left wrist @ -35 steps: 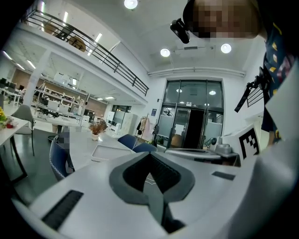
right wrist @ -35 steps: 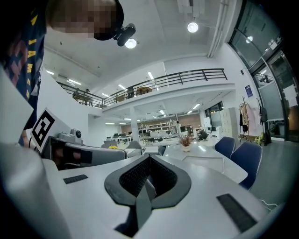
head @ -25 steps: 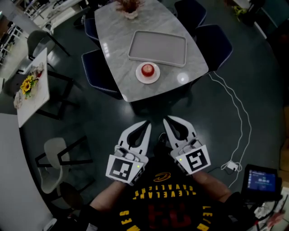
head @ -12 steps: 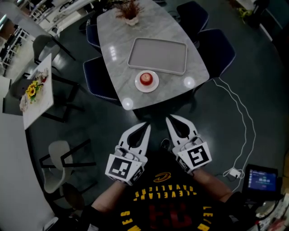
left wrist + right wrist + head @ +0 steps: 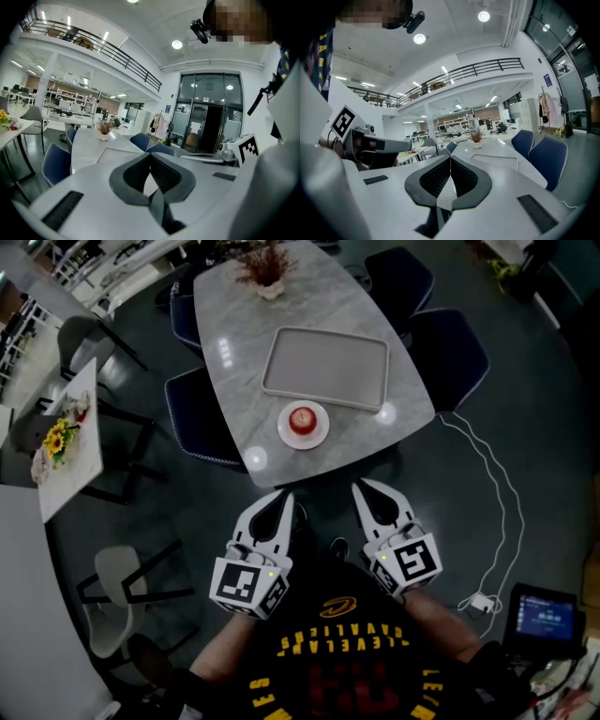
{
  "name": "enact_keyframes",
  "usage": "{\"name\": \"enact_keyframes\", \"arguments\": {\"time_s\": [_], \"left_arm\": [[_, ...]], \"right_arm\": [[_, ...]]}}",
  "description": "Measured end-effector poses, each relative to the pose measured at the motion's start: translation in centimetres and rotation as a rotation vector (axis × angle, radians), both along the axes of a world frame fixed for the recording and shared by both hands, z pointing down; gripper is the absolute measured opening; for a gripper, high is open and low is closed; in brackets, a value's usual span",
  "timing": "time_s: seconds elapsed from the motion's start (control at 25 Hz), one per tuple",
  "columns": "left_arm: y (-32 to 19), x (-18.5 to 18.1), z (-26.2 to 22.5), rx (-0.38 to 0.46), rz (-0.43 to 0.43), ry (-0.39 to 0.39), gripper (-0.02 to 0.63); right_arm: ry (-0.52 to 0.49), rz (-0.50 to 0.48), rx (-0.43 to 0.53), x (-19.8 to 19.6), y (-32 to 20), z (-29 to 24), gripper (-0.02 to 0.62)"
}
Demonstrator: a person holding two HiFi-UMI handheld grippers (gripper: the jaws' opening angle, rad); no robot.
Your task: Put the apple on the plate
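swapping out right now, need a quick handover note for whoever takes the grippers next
Left gripper: jaws together, nothing between them, held near the body, short of the table.
Right gripper: the same, shut and empty.
Apple: sits upright on the white plate, near the table's closer edge, beside the empty tray.
Done: the apple is on the plate.
Left: nothing that shows; neither gripper needs to reach in.
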State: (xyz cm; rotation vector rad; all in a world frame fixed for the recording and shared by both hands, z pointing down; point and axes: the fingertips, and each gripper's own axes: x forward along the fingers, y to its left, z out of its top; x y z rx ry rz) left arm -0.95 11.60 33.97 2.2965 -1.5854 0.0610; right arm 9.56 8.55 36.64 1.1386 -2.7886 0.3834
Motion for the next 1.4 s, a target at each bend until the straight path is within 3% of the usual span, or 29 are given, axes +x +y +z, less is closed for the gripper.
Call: {"name": "enact_keyframes", "arguments": {"time_s": [0.24,0.28,0.32,0.36,0.72,1.12,1.4], "left_arm": [[-4.7,-3.1,0.7,-0.006,0.031,-0.022,0.003],[-5.4,-3.7,1.2,-0.016,0.036,-0.027,0.033],[-6.1,-4.3,1.6,-0.030,0.041,-0.031,0.080],[-6.7,-4.8,2.1,-0.044,0.047,-0.033,0.087],[-10.6,-7.9,4.9,-0.127,0.110,-0.001,0.087],[-14.1,-10.7,11.4,-0.301,0.192,0.060,0.087],[-16.3,-10.8,18.0,-0.470,0.219,0.085,0.087]], "right_arm": [[0.046,0.049,-0.010,-1.1,-4.1,1.2,0.008],[0.046,0.059,-0.017,-1.5,-4.8,1.7,0.017],[0.049,0.068,-0.025,-1.9,-5.4,2.1,0.079],[0.055,0.073,-0.032,-2.4,-6.0,2.4,0.084],[0.118,0.149,-0.099,-4.3,-9.7,4.4,0.084],[0.157,0.238,-0.213,-4.9,-12.8,9.8,0.084],[0.152,0.261,-0.368,-4.5,-14.4,15.8,0.084]]}}
